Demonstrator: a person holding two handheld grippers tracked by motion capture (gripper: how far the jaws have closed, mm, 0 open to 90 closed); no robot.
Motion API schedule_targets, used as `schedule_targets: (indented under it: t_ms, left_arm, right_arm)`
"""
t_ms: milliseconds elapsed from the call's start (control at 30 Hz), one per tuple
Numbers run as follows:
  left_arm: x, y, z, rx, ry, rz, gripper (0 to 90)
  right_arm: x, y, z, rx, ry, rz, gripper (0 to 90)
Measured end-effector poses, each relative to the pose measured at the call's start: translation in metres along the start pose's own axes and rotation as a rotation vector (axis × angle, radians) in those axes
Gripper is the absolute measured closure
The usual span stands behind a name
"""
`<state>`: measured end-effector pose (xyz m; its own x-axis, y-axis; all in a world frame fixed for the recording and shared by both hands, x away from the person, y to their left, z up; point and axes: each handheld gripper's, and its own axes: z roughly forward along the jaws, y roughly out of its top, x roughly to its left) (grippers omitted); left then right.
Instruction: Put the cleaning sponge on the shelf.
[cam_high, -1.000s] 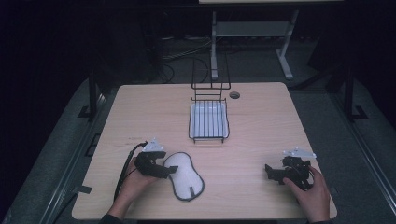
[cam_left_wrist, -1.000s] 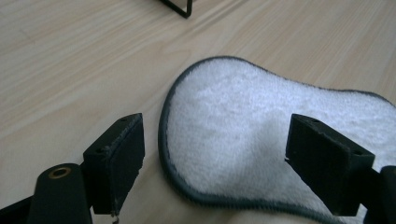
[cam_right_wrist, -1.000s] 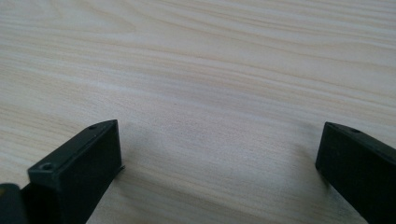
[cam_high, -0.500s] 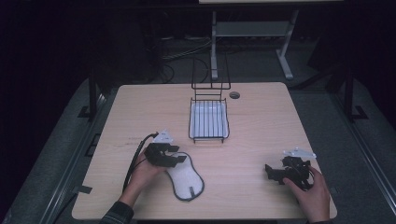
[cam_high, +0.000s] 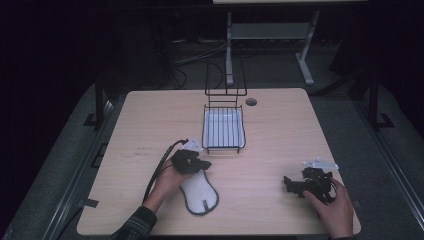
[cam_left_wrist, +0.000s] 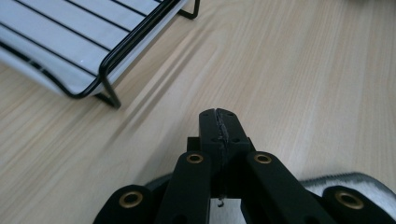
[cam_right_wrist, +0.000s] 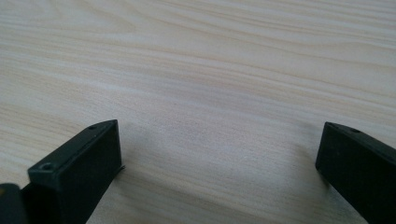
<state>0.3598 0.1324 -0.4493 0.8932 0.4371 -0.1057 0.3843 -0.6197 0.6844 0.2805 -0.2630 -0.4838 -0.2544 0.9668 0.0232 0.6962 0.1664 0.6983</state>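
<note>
Sleep mask (cam_high: 199, 192), a white, soft fabric eye cover with a dark grey bound edge, lies flat on the light wooden desk (cam_high: 280, 135), directly under and behind the left hand-held gripper (cam_high: 196, 162). In the left gripper view its grey-trimmed edge (cam_left_wrist: 345, 179) shows just below the jaws, which have just been closing and now meet tip to tip. A thin sliver seems pinched in the seam between them, probably the mask's near edge, though the linkage hides the spot and I cannot be sure the cloth is caught.

Ahead of that gripper, near but apart, stands a black wire basket with a white striped liner (cam_high: 223, 130), its corner foot (cam_left_wrist: 111, 98) resting on the wood.

The right hand-held gripper (cam_high: 300, 184) sits well off to the side, low over bare desk, jaws spread wide with nothing between them.

The mask should handle as light, limp and thin: it will droop and fold once lifted and cannot be pushed by an edge. The bound rim is the firmest place to pinch, best at one rounded end, and a shallow bite on so thin a layer may slip free.
</note>
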Motion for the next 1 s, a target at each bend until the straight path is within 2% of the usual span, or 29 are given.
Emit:
schedule_targets:
  t_ms: [67,100,233,267,467,633,1000]
  left_arm:
    - [0.0,0.0,0.005,0.018,0.003,-0.003,89.9]
    - [0.002,-0.001,0.007,0.045,0.01,0.001,89.9]
    - [0.006,-0.004,0.002,0.065,0.028,-0.011,89.9]
    - [0.009,-0.007,-0.001,0.059,0.033,-0.033,89.9]
    - [0.015,-0.016,-0.013,0.064,0.05,-0.053,89.9]
    - [0.018,-0.026,-0.025,0.048,0.064,-0.081,89.9]
    - [0.019,-0.047,-0.047,0.053,0.083,-0.11,89.9]
  right_arm:
    - [0.0,0.0,0.0,0.0,0.0,0.0,0.0]
    - [0.0,0.0,0.0,0.0,0.0,0.0,0.0]
    - [0.0,0.0,0.0,0.0,0.0,0.0,0.0]
    - [0.0,0.0,0.0,0.0,0.0,0.0,0.0]
    - [0.0,0.0,0.0,0.0,0.0,0.0,0.0]
    - [0.0,0.0,0.0,0.0,0.0,0.0,0.0]
    - [0.0,0.0,0.0,0.0,0.0,0.0,0.0]
